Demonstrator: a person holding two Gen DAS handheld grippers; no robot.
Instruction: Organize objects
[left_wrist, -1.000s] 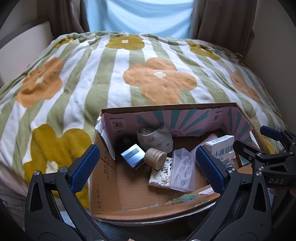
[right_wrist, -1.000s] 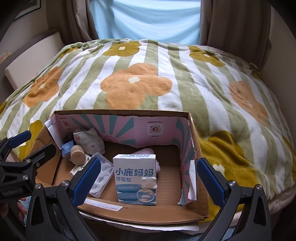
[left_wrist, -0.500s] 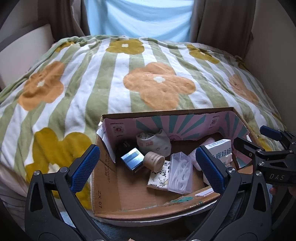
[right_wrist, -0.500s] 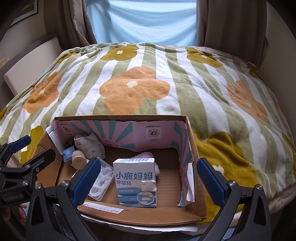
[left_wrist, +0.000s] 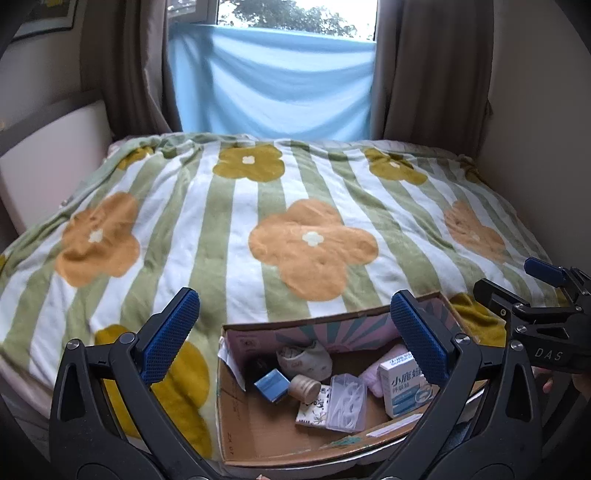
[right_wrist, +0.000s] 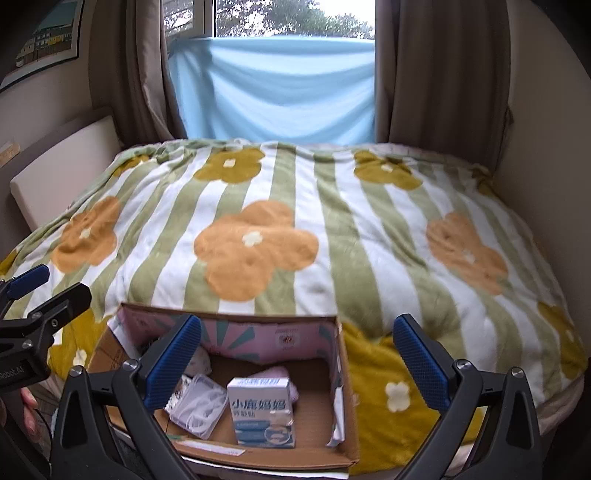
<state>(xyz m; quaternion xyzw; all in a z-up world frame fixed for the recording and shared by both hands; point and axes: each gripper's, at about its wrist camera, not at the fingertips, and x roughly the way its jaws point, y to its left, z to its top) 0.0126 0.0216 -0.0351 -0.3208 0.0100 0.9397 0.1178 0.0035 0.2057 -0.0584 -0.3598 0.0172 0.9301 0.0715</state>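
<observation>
Both the left gripper (left_wrist: 295, 328) and right gripper (right_wrist: 297, 349) are held wide open and empty, now lifted back from the box (right_wrist: 343, 373), so nothing is picked yet.

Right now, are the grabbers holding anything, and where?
No, nothing is held. The left gripper and the right gripper are both wide open, above the box. Everything lies inside it.

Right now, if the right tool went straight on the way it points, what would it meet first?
Probably the flowered blanket on the bed. The right tool is open and empty, aimed above the far wall of the cardboard box, so it likely passes over the box, though depth is hard to judge.
</observation>
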